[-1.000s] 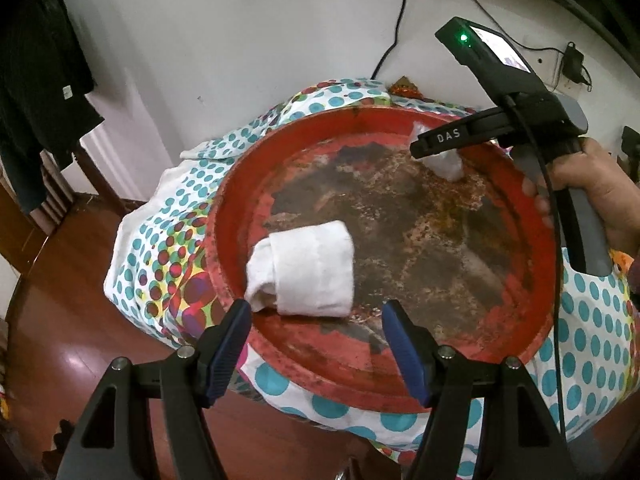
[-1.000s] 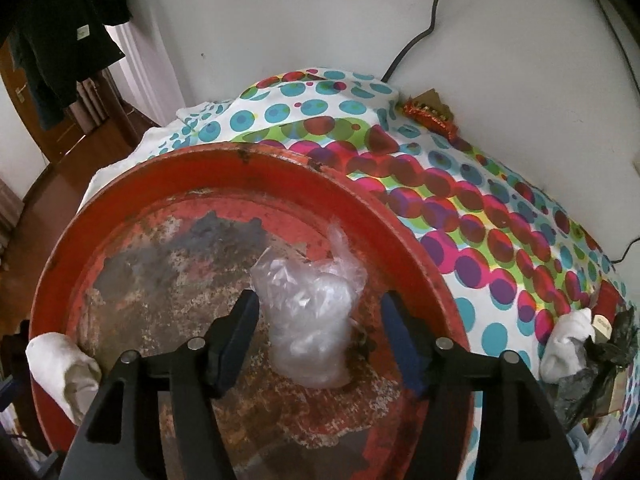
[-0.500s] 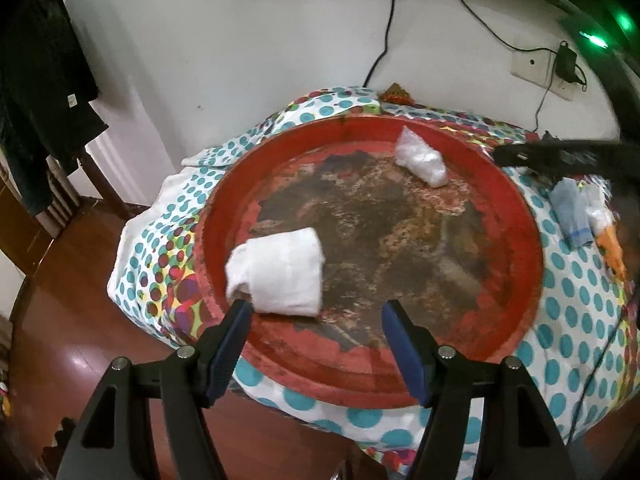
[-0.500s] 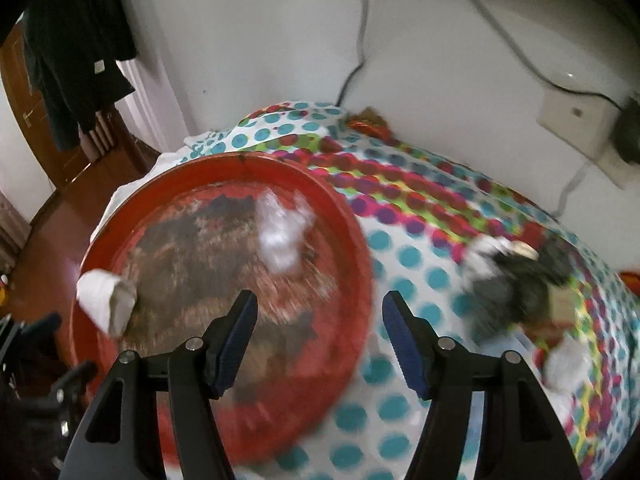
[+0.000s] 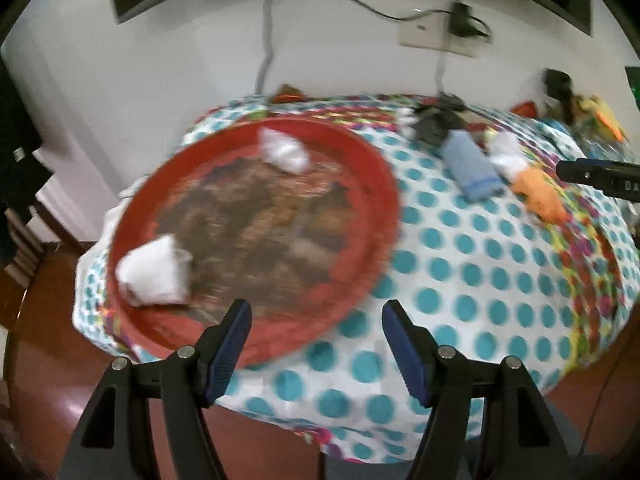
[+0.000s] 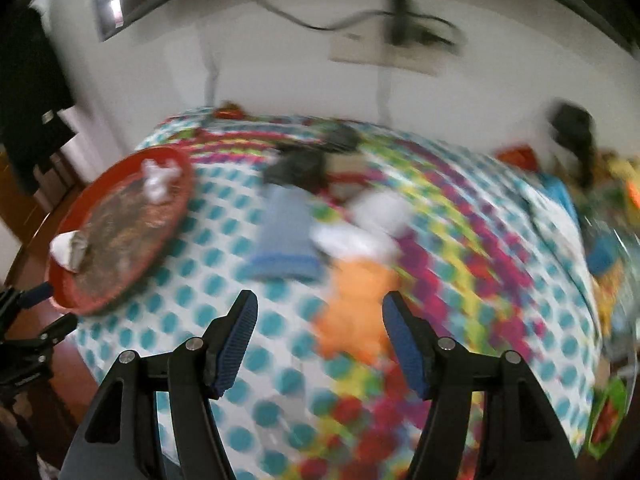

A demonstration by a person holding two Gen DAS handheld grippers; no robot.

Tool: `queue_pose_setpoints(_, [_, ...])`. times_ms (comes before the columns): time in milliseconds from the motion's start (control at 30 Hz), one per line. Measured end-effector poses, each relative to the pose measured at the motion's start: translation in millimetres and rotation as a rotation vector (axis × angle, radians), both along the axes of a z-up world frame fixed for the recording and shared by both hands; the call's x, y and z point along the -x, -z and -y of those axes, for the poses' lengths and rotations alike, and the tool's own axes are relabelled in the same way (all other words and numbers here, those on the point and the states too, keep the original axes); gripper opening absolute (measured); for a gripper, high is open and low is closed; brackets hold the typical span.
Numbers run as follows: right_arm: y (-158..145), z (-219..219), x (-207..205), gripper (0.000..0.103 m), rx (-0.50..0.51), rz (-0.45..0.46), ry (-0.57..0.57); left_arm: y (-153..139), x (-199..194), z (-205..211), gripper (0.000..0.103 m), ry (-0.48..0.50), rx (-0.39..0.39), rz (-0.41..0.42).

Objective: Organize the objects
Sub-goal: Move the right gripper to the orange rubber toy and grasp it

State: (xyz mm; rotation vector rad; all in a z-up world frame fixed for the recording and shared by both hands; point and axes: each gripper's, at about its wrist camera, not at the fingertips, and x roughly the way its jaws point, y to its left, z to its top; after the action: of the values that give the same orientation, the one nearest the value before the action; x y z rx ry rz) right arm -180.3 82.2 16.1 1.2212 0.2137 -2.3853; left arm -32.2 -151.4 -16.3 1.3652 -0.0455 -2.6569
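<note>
An orange cloth is seen blurred on the dotted desk, just ahead of the right gripper, spread empty. The left gripper gapes wide, empty, over the red tray rim, frame left.

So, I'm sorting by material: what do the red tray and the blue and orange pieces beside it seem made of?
The red tray looks like painted metal: its paint is worn to rusty brown patches. The blue piece and the orange piece look like soft cloth, folded or rolled, though blur leaves that uncertain.
</note>
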Motion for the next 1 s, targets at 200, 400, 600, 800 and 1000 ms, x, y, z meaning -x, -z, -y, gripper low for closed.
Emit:
queue_pose_setpoints(200, [28.2,-45.6,-5.7,0.063,0.014,0.038,0.086,11.8,-1.1,-37.1,0.07,0.075,0.011,0.02])
queue_pose_setpoints(400, [40.4,-44.1,-9.9,0.067,0.058,0.043,0.094,30.1,-0.8,-62.5,0.07,0.13,0.027,0.061])
queue_pose_setpoints(600, [52.5,-24.1,1.2,0.08,0.07,0.035,0.116,42.7,0.7,-67.2,0.07,0.149,0.03,0.097])
queue_pose_setpoints(800, [65.6,-10.5,17.0,0.081,0.038,0.033,0.118,44.8,1.3,-66.2,0.07,0.152,0.025,0.102])
queue_pose_setpoints(1000, [72.1,8.0,20.0,0.077,-0.005,-0.019,0.09,48.7,1.3,-65.6,0.07,0.176,0.003,0.096])
